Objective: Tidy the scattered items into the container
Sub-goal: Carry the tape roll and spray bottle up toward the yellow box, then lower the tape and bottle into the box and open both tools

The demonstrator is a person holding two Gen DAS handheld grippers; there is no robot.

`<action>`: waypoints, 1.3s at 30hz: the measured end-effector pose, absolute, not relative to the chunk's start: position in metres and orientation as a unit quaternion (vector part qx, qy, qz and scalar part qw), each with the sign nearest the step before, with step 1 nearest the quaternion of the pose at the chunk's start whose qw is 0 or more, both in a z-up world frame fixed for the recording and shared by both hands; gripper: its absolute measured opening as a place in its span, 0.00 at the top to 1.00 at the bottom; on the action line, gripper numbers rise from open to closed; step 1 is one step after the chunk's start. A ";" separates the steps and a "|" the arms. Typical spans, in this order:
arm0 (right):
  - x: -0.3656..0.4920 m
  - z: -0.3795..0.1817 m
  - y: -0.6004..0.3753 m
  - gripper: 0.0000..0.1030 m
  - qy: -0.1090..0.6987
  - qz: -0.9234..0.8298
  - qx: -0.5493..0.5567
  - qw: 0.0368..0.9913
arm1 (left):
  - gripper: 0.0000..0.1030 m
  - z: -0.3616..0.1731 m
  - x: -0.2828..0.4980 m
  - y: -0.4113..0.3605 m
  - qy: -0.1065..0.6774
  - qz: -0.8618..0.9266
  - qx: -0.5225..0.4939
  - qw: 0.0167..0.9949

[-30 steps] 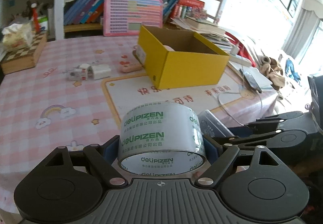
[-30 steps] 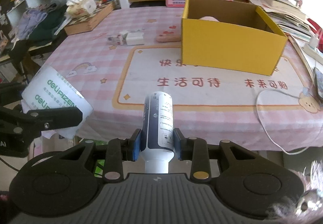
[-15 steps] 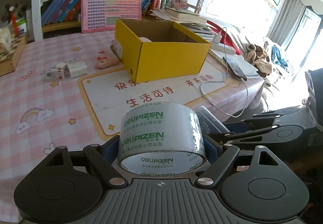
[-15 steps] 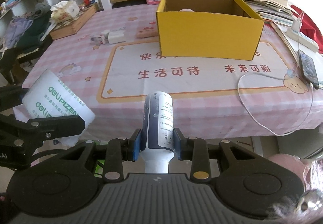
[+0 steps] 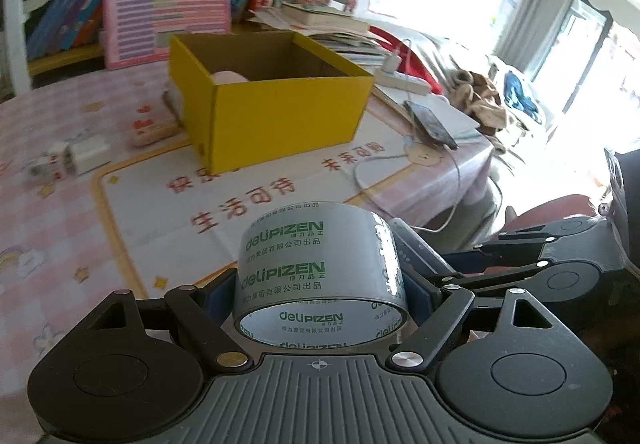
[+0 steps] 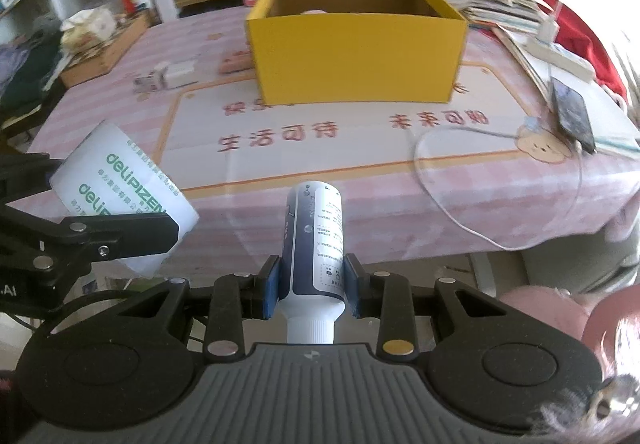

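Note:
My left gripper (image 5: 320,286) is shut on a roll of clear tape (image 5: 320,268) printed with green letters, held in the air at the table's near edge. My right gripper (image 6: 312,286) is shut on a white and dark blue bottle (image 6: 314,240), cap toward the camera. The tape also shows at the left of the right wrist view (image 6: 120,199). The open yellow cardboard box (image 5: 276,111) stands on the pink checked tablecloth (image 5: 52,211), with a pale round item (image 5: 228,77) inside. In the right wrist view the box (image 6: 356,55) is straight ahead.
Small white items (image 5: 76,157) and a pinkish item (image 5: 154,133) lie left of the box. A phone (image 5: 430,123) and a white cable (image 5: 384,179) lie at the right. A wooden chessboard box (image 6: 104,51) and bookshelves (image 5: 132,15) stand behind.
Both grippers, each still holding its item, have shifted so the yellow box appears larger and more central. The views are slightly blurred by motion.

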State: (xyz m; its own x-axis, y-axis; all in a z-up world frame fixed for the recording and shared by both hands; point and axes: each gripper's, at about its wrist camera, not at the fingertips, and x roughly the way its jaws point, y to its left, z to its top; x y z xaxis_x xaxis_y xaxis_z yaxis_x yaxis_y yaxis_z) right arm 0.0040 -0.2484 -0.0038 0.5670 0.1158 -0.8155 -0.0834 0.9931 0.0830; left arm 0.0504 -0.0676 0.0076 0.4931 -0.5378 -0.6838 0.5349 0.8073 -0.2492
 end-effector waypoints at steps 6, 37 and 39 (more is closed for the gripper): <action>0.017 -0.005 -0.264 0.70 0.463 0.045 0.024 0.885 | 0.18 0.007 0.067 -0.082 0.396 -0.323 0.004 0.860; 0.200 0.056 -0.325 0.70 0.352 0.103 -0.029 0.930 | 0.17 0.073 0.226 -0.138 0.280 -0.259 0.041 0.923; 0.218 0.058 -0.326 0.70 0.347 0.111 -0.040 0.930 | 0.17 0.073 0.238 -0.144 0.281 -0.250 0.053 0.925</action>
State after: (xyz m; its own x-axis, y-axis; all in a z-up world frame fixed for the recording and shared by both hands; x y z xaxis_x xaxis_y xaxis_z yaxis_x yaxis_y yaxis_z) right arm 0.2178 -0.3264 0.0575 0.7340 0.1781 -0.6554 -0.2340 0.9722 0.0021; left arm 0.2382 -0.1438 0.0729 0.7178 -0.4322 -0.5459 0.4917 0.8697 -0.0420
